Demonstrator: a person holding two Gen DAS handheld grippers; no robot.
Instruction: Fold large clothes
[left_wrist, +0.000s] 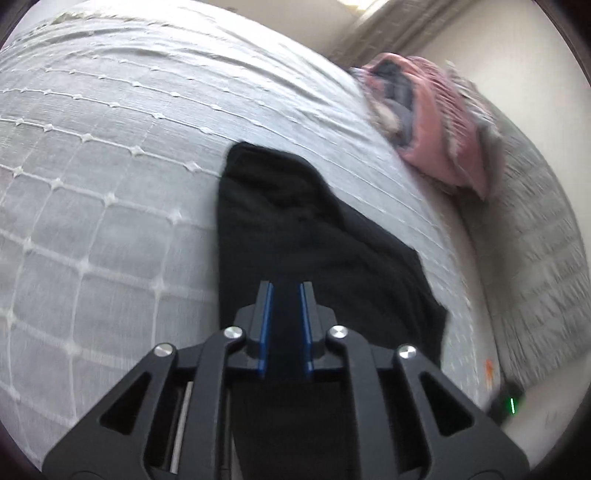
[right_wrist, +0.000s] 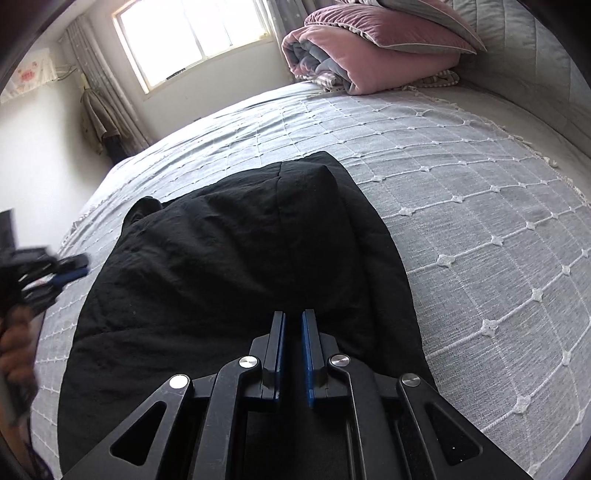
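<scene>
black garment (right_wrist: 236, 266) lay spread at bed centre, on grey bedspread (right_wrist: 461, 206) | right gripper (right_wrist: 293, 314) clenched on its 6 o'clock edge | left gripper (left_wrist: 286, 286) nearly closed over the cloth, grasp unclear | pink quilt (right_wrist: 369, 55) at 1 o'clock

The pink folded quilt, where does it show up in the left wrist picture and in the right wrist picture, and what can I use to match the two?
Left wrist view: the pink folded quilt sits upper right, blurred, at the far edge of the grey bedspread.
Right wrist view: the quilt is at top centre-right, under a pillow, right of the window.
Shared landmark: the black garment spread on the bedspread, just ahead of each tool.
</scene>
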